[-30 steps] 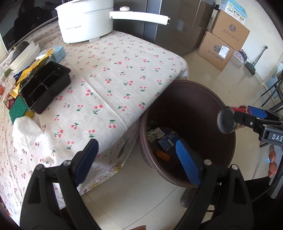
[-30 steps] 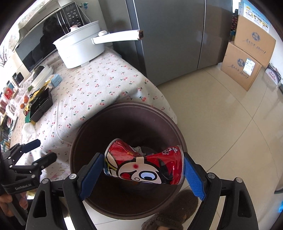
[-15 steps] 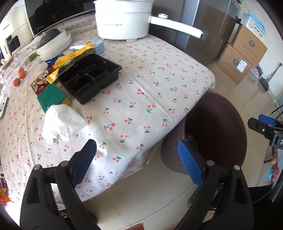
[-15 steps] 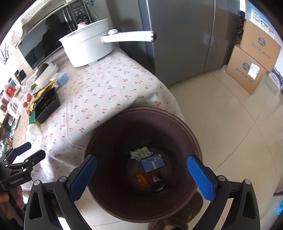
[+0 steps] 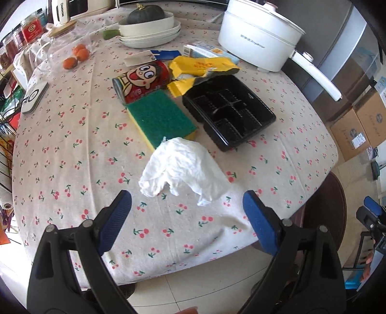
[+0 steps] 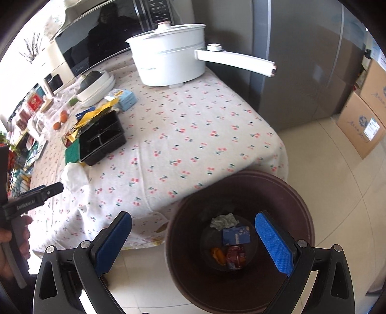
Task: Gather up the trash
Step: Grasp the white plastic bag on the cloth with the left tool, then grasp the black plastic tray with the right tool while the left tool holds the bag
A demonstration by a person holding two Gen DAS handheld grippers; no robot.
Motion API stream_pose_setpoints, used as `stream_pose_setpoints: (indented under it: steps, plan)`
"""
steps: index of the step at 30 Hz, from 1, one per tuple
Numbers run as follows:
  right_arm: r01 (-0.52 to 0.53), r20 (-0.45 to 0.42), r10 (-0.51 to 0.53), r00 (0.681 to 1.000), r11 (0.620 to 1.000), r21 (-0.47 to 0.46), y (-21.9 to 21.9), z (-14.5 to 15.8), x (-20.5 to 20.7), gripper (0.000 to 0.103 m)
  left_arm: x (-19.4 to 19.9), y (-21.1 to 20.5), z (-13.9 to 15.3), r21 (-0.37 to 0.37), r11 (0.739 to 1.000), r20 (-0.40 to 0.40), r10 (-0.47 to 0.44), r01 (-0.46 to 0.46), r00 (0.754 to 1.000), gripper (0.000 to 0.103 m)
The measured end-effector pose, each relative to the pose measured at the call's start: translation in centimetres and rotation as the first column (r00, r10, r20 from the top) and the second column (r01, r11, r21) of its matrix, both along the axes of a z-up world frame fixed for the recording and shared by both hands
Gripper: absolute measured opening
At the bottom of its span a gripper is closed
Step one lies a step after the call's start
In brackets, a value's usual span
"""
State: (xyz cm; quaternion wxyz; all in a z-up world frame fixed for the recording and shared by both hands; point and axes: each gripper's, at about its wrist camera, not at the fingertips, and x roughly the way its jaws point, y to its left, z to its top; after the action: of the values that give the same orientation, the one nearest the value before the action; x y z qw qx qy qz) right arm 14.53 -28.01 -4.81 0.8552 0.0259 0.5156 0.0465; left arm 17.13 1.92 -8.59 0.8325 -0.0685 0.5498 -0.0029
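A: Count for the counter point(image 5: 72, 145): we log one crumpled tissue point(image 5: 183, 169), one red can point(image 5: 142, 81), one yellow wrapper point(image 5: 197, 70), one black tray point(image 5: 229, 113), one green sponge point(image 5: 161, 118).

B: Agreed. In the bin point(image 6: 299, 200) we list four pieces: one grey wad point(image 6: 224, 221), one blue card point(image 6: 236, 235), one orange scrap point(image 6: 218, 256), one crushed red can point(image 6: 236, 257).

A: Left claw point(image 5: 187, 217): wide open, nothing in it. The tissue lies on the cloth just ahead of its tips, roughly centred between the two blue pads point(image 5: 115, 219).

B: Right claw point(image 6: 193, 241): also wide open, holding nothing. It hangs above the bin, which stands on the floor beside the counter's corner; the bin's contents show between its tips, toward the right pad point(image 6: 275, 244).

A: Around the tissue: the sponge touches its far edge, the tray sits just beside the sponge, the can lies on its side behind the sponge, with the wrapper against the tray's far rim.

B: Other items, one each: white pot point(image 5: 258, 38) at the far edge, stack of white dishes point(image 5: 149, 31) holding a dark squash point(image 5: 144, 14). Three small orange fruits point(image 5: 77, 54) far left.

A: Nothing lies between the left claw and the tissue.
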Motion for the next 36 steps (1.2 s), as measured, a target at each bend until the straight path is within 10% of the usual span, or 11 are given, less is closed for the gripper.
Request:
stream_pose_setpoints:
  steps: [8, 21, 36]
  plan:
    - [-0.020, 0.000, 0.020, 1.000, 1.000, -0.018, 1.0, 0.0, 0.6, 0.103, 2.4, -0.7, -2.8, -0.024, 1.000, -0.064, 0.011, -0.012, 0.998, 0.092]
    - [0.046, -0.024, -0.046, 0.999, 0.999, -0.013, -2.2, -0.7, 0.4, 0.103, 2.7, -2.1, -4.1, -0.065, 0.998, -0.114, -0.007, -0.001, 0.993, 0.011]
    - [0.004, -0.005, -0.004, 1.000, 1.000, -0.008, 2.2, -0.1, 3.3, 0.103, 0.0, 1.0, 1.1, -0.085, 0.996, 0.050, -0.014, 0.018, 0.999, 0.004]
